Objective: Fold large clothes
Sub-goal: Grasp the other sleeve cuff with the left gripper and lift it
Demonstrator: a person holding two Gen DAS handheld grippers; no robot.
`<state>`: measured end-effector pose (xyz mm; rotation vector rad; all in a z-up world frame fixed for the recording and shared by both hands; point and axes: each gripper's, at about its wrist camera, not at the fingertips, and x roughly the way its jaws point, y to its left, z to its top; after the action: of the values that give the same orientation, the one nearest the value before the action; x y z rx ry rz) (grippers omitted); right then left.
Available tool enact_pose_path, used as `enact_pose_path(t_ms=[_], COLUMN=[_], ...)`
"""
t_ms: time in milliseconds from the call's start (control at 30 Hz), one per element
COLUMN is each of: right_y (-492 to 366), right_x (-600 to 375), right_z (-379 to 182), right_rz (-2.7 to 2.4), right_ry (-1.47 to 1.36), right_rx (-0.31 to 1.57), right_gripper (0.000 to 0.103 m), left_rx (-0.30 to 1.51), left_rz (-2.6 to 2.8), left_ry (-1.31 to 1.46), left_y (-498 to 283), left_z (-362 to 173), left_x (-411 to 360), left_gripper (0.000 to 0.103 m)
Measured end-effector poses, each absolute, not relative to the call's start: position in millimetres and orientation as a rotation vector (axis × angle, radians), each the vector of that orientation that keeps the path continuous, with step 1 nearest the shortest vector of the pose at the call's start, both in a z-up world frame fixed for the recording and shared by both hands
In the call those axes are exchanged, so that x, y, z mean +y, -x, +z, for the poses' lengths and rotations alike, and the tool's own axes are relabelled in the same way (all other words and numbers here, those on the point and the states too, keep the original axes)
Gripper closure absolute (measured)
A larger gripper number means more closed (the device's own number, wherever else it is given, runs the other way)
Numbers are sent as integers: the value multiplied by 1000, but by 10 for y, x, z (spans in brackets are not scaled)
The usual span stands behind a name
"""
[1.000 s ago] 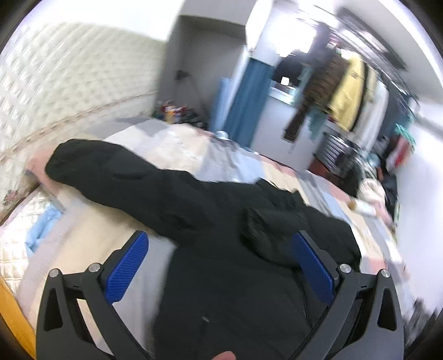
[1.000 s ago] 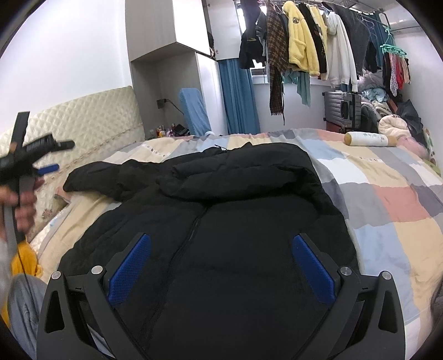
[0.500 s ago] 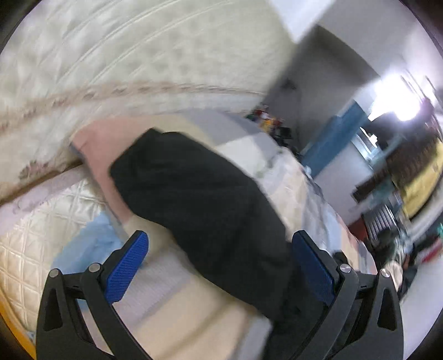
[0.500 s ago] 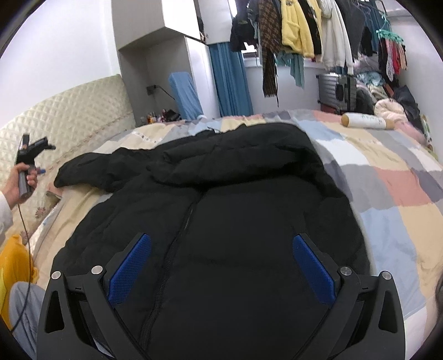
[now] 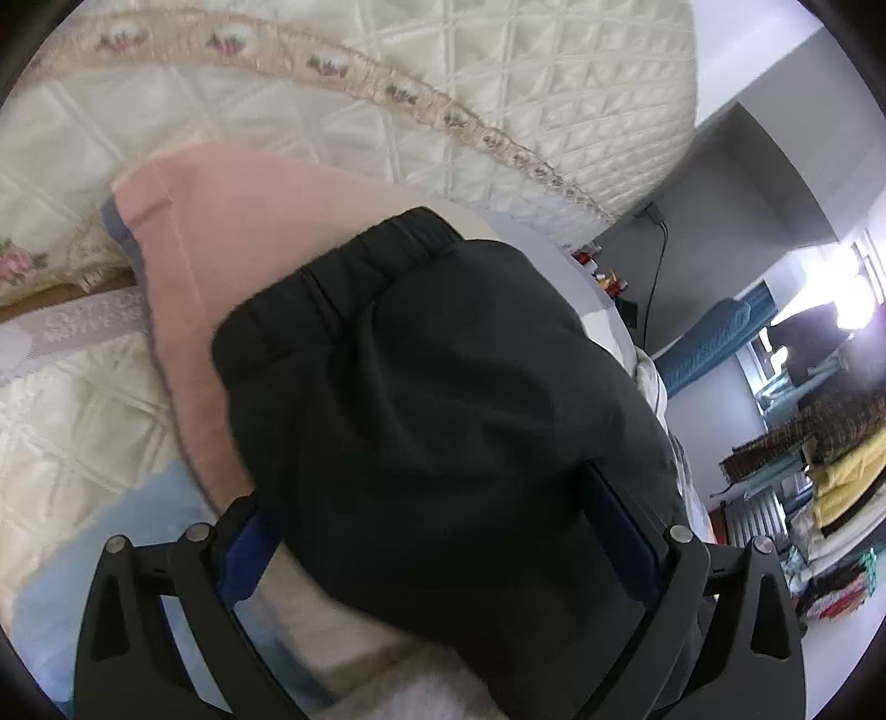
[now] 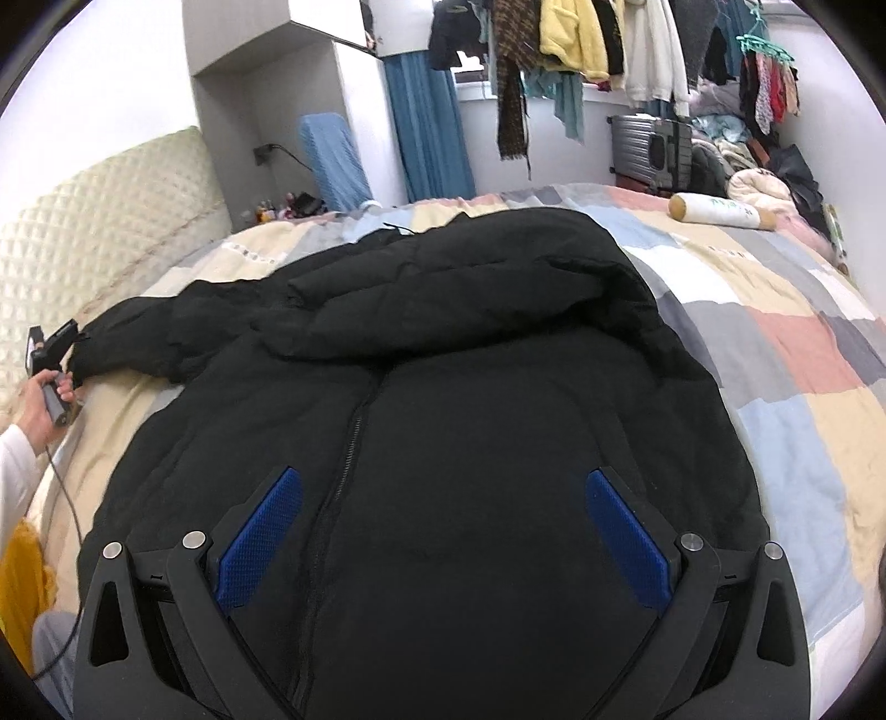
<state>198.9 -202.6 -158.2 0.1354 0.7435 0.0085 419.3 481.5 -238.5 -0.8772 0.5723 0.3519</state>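
Note:
A large black puffer jacket (image 6: 454,421) lies front up on the bed, zip shut, hood toward the far side. Its left sleeve stretches toward the headboard. In the left wrist view the sleeve (image 5: 443,399) and its elastic cuff (image 5: 387,243) fill the gap between the open fingers of my left gripper (image 5: 437,543), jaws still wide apart. The left gripper also shows in the right wrist view (image 6: 52,346) at the sleeve end. My right gripper (image 6: 443,531) is open and empty above the jacket's body.
A patchwork quilt (image 6: 786,343) covers the bed. A cream quilted headboard (image 5: 443,94) and a pink pillow (image 5: 221,232) lie by the sleeve. A cylinder bolster (image 6: 720,213) lies far right. Hanging clothes (image 6: 581,39) and a suitcase (image 6: 653,149) stand behind.
My left gripper has moved in onto the sleeve end, so the sleeve now lies between its open fingers. My right gripper has stayed over the jacket body, tilting slightly.

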Motion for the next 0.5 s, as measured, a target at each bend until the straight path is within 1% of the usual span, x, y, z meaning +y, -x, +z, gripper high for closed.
enact_pose_path(t_ms=[100,167,233,267,333,367,433,500], right_y=[-2042,-2064,-2074,-2072,-2074,-2064,-2047,-2026], right_x=[-2014,-2005,-1996,-1992,-1984,-1991,-1997,-2003], right_z=[-1617,-1628,-1632,-1636,-1637,-1633,-1616,-1594], right_rz=[-6,-14,-21,-25,-27,-26,-26,-26], right_ry=[-130,-122,-112,-106,-101,-102,-103,-100], right_rx=[758,762,762,762,763,764,759,752], right_gripper=[0,0,0,0,0,0,0,0], left_rx=[524,496,476,474,480,484,491,504], left_rz=[379,405,424,427,424,416,419,437], left_ry=[865,844,827,824,816,809,780,734], left_y=[-4207,-4200,-4206,-4209,-4222,-4227,-4208,-4193], left_z=[-2365,-2333,-2307,-2300,-2264,-2230,-2132,-1950], left_x=[4821,4799,4808,4823,4839,4840,4813,4777], left_gripper=[6,13,31,36,60,65,83,90])
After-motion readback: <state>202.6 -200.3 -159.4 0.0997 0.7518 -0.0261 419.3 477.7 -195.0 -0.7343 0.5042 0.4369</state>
